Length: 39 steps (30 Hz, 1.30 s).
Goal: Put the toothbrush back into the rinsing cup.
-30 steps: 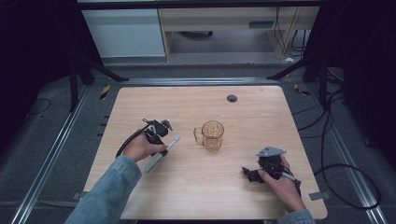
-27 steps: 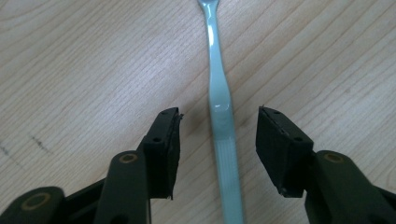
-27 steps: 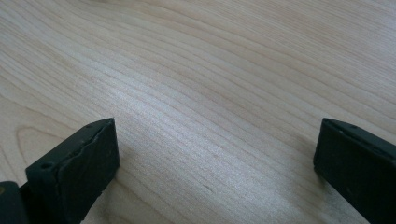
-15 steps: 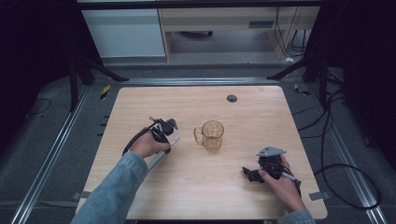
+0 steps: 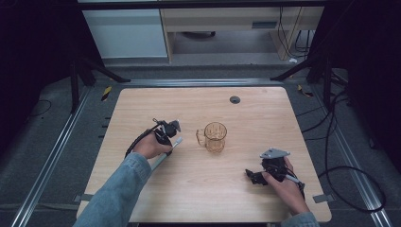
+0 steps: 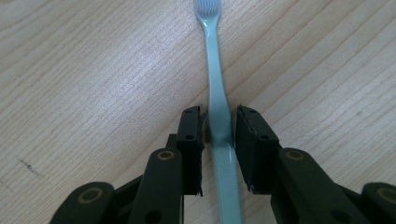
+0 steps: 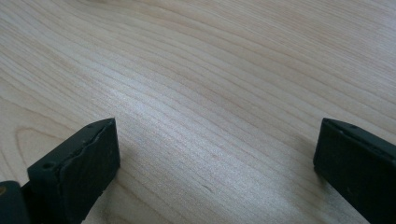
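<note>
A pale green toothbrush (image 6: 212,56) lies flat on the wooden table (image 5: 265,113), bristle head pointing away from me. My left gripper (image 6: 218,123) is down over its handle, one jaw pressed in on each side, the right one with only a sliver of gap. In the high view the left gripper (image 5: 166,140) sits left of a clear amber mug (image 5: 215,137), with the toothbrush (image 5: 177,141) sticking out beneath it. My right gripper (image 5: 254,176) rests near the table's front right, and the right gripper (image 7: 215,154) stands open with only bare wood between its jaws.
A small dark round disc (image 5: 235,100) lies near the far edge of the table. Black cables (image 5: 345,156) trail off the right side. Metal rails (image 5: 52,156) run along the floor on the left.
My left hand has moved right and slightly away from me, bringing its gripper down over the toothbrush handle. The right hand has stayed still.
</note>
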### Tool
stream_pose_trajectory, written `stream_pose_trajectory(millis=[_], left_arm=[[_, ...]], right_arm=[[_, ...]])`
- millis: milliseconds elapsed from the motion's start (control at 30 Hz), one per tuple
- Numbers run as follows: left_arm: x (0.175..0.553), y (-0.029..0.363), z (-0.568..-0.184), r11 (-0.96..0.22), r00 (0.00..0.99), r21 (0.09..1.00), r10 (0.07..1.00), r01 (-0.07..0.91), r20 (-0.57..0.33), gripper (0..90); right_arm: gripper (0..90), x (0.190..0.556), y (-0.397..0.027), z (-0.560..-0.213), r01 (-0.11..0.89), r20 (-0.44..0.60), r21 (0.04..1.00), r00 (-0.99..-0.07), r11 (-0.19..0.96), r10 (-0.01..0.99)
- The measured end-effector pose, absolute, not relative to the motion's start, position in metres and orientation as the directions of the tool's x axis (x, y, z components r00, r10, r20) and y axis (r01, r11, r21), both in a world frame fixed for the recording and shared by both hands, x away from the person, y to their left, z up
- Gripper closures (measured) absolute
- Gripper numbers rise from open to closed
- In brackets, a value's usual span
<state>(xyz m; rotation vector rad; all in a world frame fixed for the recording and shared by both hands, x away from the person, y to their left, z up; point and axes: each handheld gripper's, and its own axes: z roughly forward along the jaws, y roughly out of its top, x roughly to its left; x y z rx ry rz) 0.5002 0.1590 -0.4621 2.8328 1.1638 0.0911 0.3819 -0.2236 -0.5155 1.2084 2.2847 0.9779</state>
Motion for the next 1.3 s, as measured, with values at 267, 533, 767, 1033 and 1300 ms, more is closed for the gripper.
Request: stream_pose_trajectory(millis=[267, 533, 767, 1033, 1300], left_arm=[[0.500, 0.158, -0.463, -0.710, 0.712, 0.095, 0.702, 0.698, 0.023, 75.9], [0.497, 0.159, -0.462, -0.716, 0.717, 0.108, 0.696, 0.690, 0.040, 78.4], [0.489, 0.166, -0.433, -0.701, 0.713, 0.245, 0.699, 0.670, 0.051, 78.6], [0.484, 0.183, -0.398, -0.603, 0.679, 0.464, 0.735, 0.649, 0.006, 78.6], [0.477, 0.172, -0.375, -0.532, 0.667, 0.620, 0.745, 0.577, 0.019, 78.6]], right_arm=[[0.6, 0.382, -0.224, -0.515, 0.567, -0.007, 0.726, -0.561, 0.390, 0.828], [0.6, 0.382, -0.224, -0.515, 0.566, -0.008, 0.726, -0.561, 0.391, 0.828], [0.6, 0.382, -0.224, -0.515, 0.566, -0.008, 0.726, -0.561, 0.391, 0.828], [0.6, 0.382, -0.224, -0.515, 0.566, -0.009, 0.726, -0.561, 0.391, 0.828], [0.5, 0.382, -0.223, -0.515, 0.572, -0.004, 0.723, -0.558, 0.388, 0.830]])
